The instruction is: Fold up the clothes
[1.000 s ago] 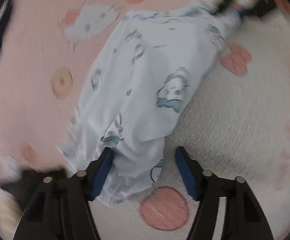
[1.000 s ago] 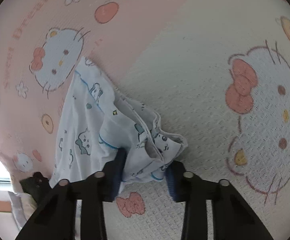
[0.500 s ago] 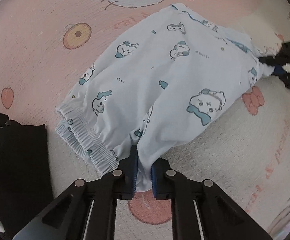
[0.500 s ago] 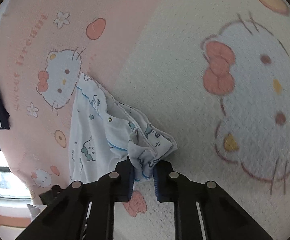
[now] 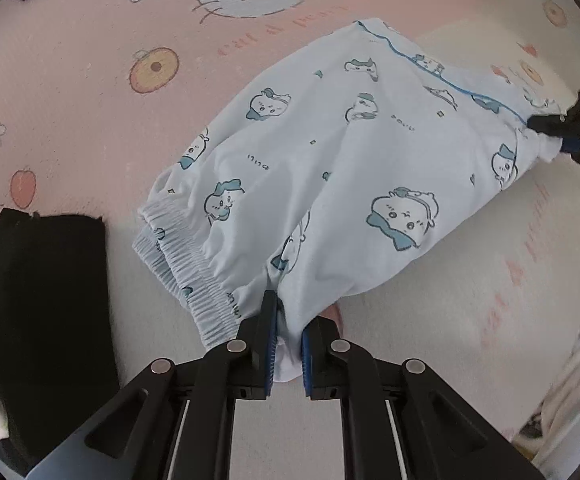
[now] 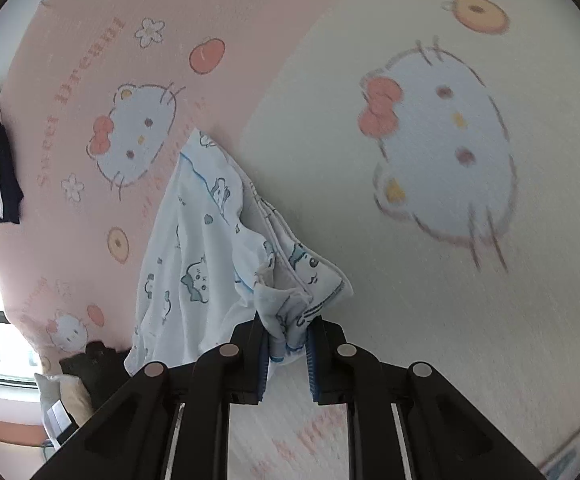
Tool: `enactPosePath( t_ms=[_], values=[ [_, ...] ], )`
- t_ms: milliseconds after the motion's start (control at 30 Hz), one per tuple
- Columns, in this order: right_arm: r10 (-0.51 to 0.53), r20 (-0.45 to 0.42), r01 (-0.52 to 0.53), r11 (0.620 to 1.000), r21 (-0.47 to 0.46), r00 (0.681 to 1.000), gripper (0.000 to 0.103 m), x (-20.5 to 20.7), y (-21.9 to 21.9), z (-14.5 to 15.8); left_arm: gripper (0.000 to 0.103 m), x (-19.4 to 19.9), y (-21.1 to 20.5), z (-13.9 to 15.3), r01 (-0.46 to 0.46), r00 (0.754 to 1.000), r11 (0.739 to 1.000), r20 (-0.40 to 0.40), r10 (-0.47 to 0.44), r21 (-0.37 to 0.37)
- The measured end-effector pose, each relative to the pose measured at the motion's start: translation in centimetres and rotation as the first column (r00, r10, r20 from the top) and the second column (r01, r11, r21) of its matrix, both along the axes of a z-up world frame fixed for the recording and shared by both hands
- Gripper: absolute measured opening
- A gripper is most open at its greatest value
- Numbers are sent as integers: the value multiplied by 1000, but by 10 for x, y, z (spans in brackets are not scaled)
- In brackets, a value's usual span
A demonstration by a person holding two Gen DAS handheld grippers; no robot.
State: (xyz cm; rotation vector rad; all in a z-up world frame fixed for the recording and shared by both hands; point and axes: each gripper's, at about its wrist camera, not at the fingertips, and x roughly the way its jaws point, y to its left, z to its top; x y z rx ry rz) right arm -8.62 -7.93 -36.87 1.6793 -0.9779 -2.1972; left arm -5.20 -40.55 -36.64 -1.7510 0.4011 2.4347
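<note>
Just one pair of shorts point(image 5: 330, 184) — two hand-held grippers.

Left hand-held gripper point(image 5: 288, 328) pinches printed shorts point(image 5: 342, 168), apparently lifted.

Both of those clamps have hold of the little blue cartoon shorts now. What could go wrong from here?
The left gripper pinches only a small bite of the shorts beside the elastic waistband, so the cloth may slip out under tension. The right gripper clamps a crumpled wad of the hem, so creases could get folded in. The black garment lies close to the waistband and might get dragged along.
</note>
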Motion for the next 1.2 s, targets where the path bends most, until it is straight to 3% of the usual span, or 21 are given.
enactPosePath(
  t_ms=[433,833,900,1033,1100,1200],
  values=[
    [84,-31,-80,990,116,996,14,72,-19,15,8,49,-24,5,28,1000,999,-4,-28,21],
    [135,-61,-126,983,134,989,14,120,-43,12,8,91,-36,8,25,999,1000,-45,-24,10],
    [136,-72,-126,984,130,988,14,125,-44,13,8,145,-28,3,11,999,1000,-50,-11,5],
    [143,-78,-132,983,128,987,14,135,-46,13,8,157,-42,-2,-21,999,999,-46,22,24],
    [150,-73,-139,981,134,986,14,140,-46,12,8,162,-47,-1,-16,998,998,-65,20,54],
    [149,-84,-138,982,125,985,16,141,-46,14,8,174,-51,13,21,985,994,-171,-4,103]
  ],
)
